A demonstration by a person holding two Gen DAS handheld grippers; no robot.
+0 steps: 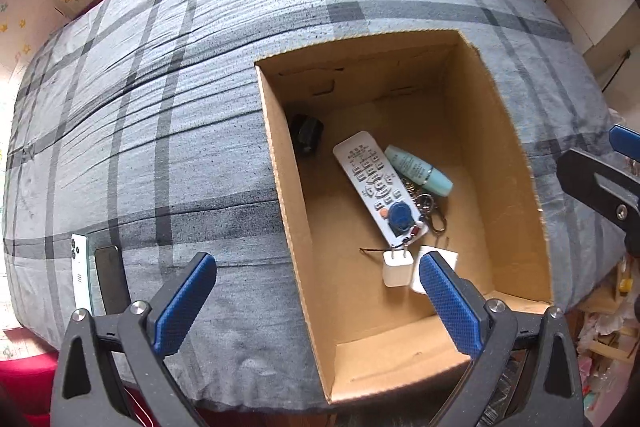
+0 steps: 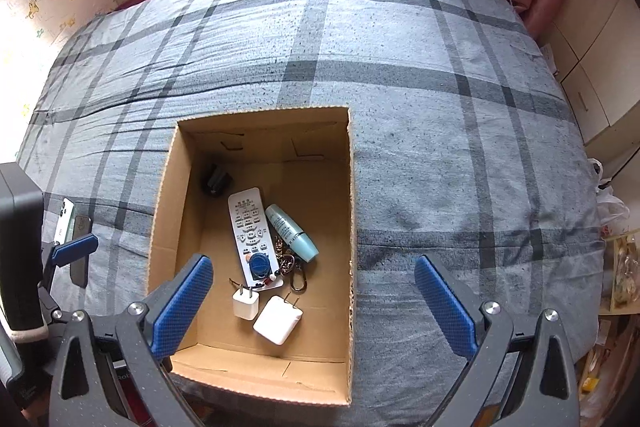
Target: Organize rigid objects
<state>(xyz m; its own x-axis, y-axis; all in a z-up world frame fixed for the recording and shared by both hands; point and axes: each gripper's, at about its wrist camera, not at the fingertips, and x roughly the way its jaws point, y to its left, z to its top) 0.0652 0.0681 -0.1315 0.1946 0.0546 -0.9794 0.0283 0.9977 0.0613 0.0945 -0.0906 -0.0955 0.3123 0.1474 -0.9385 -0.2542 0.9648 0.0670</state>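
Both the left gripper (image 1: 318, 281) and right gripper (image 2: 314, 281) are hanging released and empty over the box (image 2: 160, 227) near the bed's (image 2: 400, 67) front edge, chargers (image 2: 277, 319) lying inside; two phones (image 1: 86, 271) are waiting outside.

Open brown cardboard box (image 2: 256, 371) on the bed, holding a white remote control (image 2: 249, 233) lying diagonally, pale teal tube-shaped bottle (image 2: 291, 231) beside it, metal keyring (image 2: 294, 273), two white plug chargers (image 2: 245, 303) (image 2: 277, 319), small black object (image 2: 216, 178) in far corner
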